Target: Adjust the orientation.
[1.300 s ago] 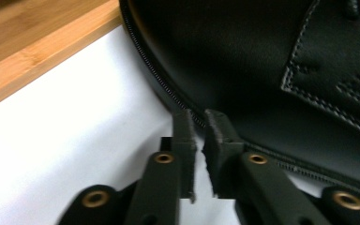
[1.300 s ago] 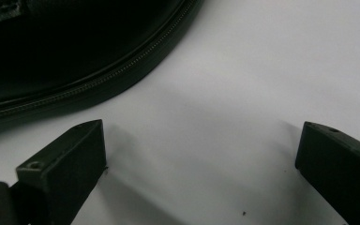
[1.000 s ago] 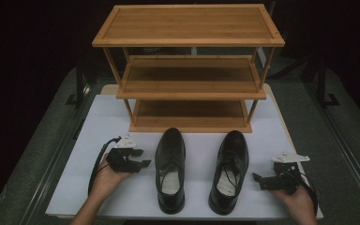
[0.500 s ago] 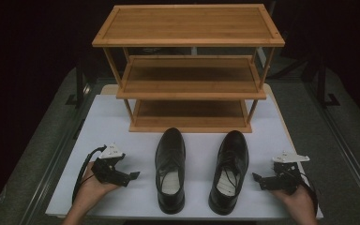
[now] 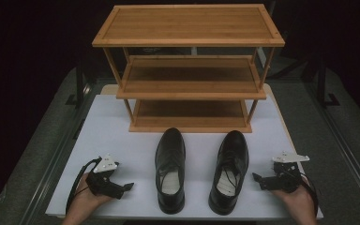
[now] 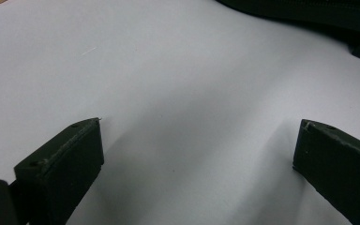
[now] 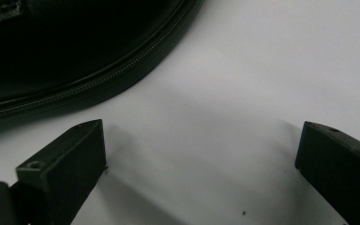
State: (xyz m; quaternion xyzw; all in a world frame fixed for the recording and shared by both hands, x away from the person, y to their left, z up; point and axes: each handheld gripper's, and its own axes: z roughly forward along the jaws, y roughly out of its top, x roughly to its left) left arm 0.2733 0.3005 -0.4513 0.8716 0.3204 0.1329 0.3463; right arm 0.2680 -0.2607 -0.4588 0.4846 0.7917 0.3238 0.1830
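Note:
Two black leather shoes stand side by side on the white table top (image 5: 117, 126), toes toward the rack: the left shoe (image 5: 170, 168) and the right shoe (image 5: 229, 168). My left gripper (image 5: 126, 187) lies low on the table to the left of the left shoe, apart from it. Its jaws have just been opening and now stand wide with only bare table between them (image 6: 197, 159). My right gripper (image 5: 257, 178) rests just right of the right shoe, open and empty (image 7: 199, 164). That shoe's welted edge (image 7: 75, 51) lies close beyond its left jaw.
A three-tier bamboo shoe rack (image 5: 187, 75) stands at the back of the table, all shelves bare. A dark shoe edge (image 6: 309, 11) crosses the far corner of the left gripper view. Grey floor and dark stands flank the table.
The left gripper has drawn away from the left shoe, moving left and toward the table's front edge, and its jaws have spread. The right gripper and both shoes have stayed put.

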